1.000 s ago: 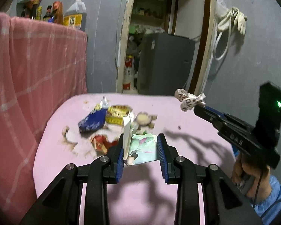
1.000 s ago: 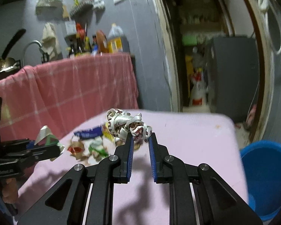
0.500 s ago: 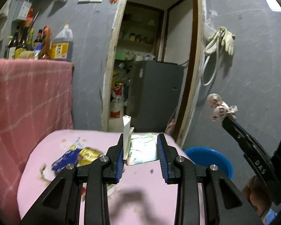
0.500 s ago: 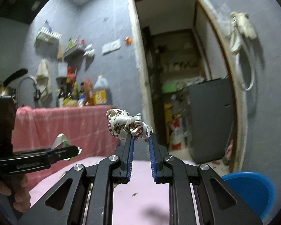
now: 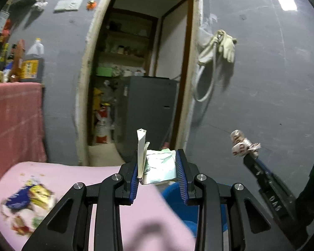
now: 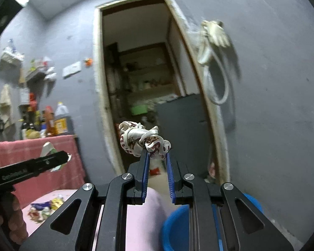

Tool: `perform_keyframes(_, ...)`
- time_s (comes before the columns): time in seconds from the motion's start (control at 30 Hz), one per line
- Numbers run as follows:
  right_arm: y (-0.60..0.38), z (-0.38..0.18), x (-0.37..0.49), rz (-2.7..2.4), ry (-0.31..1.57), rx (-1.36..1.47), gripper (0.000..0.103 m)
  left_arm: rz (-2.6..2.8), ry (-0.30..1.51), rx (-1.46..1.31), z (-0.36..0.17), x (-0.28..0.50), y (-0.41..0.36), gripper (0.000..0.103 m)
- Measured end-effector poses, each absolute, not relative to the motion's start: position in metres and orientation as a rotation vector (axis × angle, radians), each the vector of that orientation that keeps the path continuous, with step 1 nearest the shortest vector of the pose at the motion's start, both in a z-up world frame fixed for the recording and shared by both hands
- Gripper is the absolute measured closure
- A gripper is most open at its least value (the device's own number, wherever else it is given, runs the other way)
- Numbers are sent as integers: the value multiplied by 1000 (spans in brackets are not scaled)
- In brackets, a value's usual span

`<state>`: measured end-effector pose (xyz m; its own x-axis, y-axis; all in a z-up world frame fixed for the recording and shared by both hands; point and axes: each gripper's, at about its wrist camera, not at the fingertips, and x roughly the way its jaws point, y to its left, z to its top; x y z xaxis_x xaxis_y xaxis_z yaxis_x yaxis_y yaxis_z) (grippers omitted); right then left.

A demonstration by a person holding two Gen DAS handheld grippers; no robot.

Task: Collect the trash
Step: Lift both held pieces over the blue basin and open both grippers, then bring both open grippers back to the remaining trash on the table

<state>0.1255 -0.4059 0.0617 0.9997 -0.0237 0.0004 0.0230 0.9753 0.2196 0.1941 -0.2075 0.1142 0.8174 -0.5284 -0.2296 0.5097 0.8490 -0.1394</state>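
Note:
My left gripper (image 5: 158, 163) is shut on a folded pale green and white wrapper (image 5: 160, 166), held in the air past the pink table's (image 5: 106, 175) far right corner. My right gripper (image 6: 157, 156) is shut on a crumpled white and red wrapper (image 6: 142, 140), also raised; it shows in the left wrist view (image 5: 241, 144) to the right. A blue bin (image 6: 174, 226) stands on the floor below both grippers, right of the table. More trash (image 5: 27, 200) lies on the table's left part.
An open doorway (image 5: 140, 83) leads to a storage room with a dark grey cabinet (image 5: 148, 113). A pink-draped counter (image 5: 12, 121) with bottles stands at the left. Gloves and a hose (image 5: 217, 50) hang on the grey wall.
Both grippers have lifted and swung right, away from the trash pile, keeping their wrappers. The blue bin now lies beneath them.

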Motion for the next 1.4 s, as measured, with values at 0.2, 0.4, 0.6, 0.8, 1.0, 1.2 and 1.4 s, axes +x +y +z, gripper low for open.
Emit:
perform_keyframes(0.2,-437,42,137,-118,83,286,89,-620,368,-52,97,222,-256,75)
perform_keyframes(0.4,-464,22,147,-178,181,357,86,-671,530,-67,72,257,-291,75)
perform_keyframes(0.6,-483,5,159,-209,295,412,85,-683,658,-53,47,274,-312,74)
perform_keyframes(0.8,-494,-5,165,-211,368,463,77,-693,718,-41,28,278,-322,60)
perform_keyframes(1.0,-498,-5,165,-212,378,483,71,-675,724,-47,24,276,-318,49)
perform_keyframes(1.2,-496,1,161,-205,342,465,55,-626,661,-70,37,268,-295,32)
perform_keyframes(1.4,-476,19,153,-181,243,401,23,-534,561,-92,57,258,-257,14)
